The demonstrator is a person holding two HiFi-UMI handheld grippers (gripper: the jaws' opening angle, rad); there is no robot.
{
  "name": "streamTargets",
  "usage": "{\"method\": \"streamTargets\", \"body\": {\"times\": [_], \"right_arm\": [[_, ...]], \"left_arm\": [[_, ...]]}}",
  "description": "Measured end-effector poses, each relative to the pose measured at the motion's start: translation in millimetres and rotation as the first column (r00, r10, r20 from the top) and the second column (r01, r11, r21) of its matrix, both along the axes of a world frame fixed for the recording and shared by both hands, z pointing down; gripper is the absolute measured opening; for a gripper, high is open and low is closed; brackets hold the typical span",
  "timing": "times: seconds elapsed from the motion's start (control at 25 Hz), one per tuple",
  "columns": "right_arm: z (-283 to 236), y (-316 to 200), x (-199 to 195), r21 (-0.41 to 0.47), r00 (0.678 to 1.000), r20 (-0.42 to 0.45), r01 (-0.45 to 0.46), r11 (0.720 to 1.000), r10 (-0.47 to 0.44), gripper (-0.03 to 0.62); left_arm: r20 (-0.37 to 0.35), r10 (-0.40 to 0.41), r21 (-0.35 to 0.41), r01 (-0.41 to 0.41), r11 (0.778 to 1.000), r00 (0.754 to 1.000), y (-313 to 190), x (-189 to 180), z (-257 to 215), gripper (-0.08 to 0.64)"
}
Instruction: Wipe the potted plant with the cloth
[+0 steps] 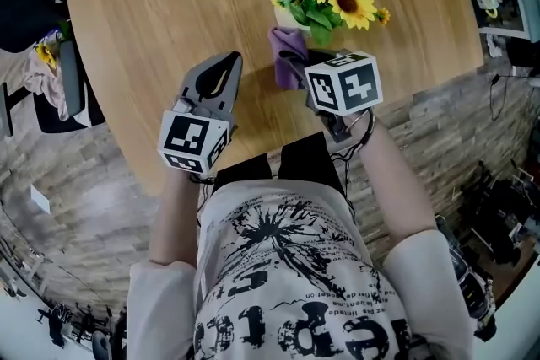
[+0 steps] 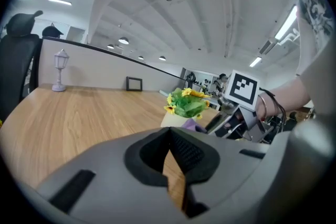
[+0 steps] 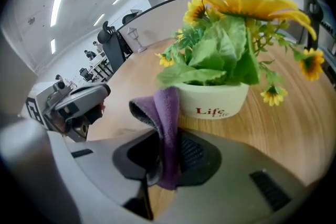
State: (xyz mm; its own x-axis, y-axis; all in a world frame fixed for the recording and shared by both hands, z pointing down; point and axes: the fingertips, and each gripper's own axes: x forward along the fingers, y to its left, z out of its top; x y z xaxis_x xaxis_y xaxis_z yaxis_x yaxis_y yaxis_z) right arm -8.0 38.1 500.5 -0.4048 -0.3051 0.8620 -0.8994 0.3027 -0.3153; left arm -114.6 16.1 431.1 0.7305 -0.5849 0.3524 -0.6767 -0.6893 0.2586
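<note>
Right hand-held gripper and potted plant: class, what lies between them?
The purple cloth, pinched in the jaws of the right hand-held gripper, stands between it and the potted plant; the right gripper view shows this.

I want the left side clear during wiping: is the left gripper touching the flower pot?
Apart. The head view shows a strip of bare table between the left gripper and the pot.
</note>
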Motion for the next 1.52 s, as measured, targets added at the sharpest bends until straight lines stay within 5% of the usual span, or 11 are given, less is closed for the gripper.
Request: {"method": "streamTargets", "body": {"times": [0.4,0.64,0.84,1.0,1.28,1.52], "right_arm": [[3.0,22.4,46.2,-0.034,0.996,-0.060,0.061,0.998,-0.063,0.087],[-5.5,18.0,114.3,0.019,0.970,-0.238,0.061,0.998,-0.055,0.084],[-6.7,-6.4,164.5,0.097,0.938,-0.343,-0.021,0.995,0.054,0.084],[-10.6,-24.7,184.2,0.159,0.938,-0.327,-0.068,0.985,0.118,0.084],[-11.2,-59.7,197.0,0.220,0.950,-0.297,-0.031,0.975,0.097,0.084],[-32.6,-99.7,207.1,0.372,0.952,-0.275,-0.020,0.928,0.131,0.083]], "left_arm": [[-0.001,0.041,0.049,-0.040,0.998,0.999,2.6,34.8,-11.4,0.003],[-0.006,0.062,0.016,-0.062,0.998,0.998,-2.6,60.6,-4.8,0.012],[-0.004,0.065,0.002,-0.065,0.998,0.998,-14.4,71.3,10.3,0.154],[0.002,0.081,0.008,-0.081,0.997,0.997,-23.6,82.1,20.3,0.290],[-0.019,0.202,0.018,-0.201,0.979,0.979,-39.7,113.0,32.6,0.506],[0.064,0.313,0.065,-0.317,0.946,0.948,-54.8,139.9,38.6,0.560]]}}
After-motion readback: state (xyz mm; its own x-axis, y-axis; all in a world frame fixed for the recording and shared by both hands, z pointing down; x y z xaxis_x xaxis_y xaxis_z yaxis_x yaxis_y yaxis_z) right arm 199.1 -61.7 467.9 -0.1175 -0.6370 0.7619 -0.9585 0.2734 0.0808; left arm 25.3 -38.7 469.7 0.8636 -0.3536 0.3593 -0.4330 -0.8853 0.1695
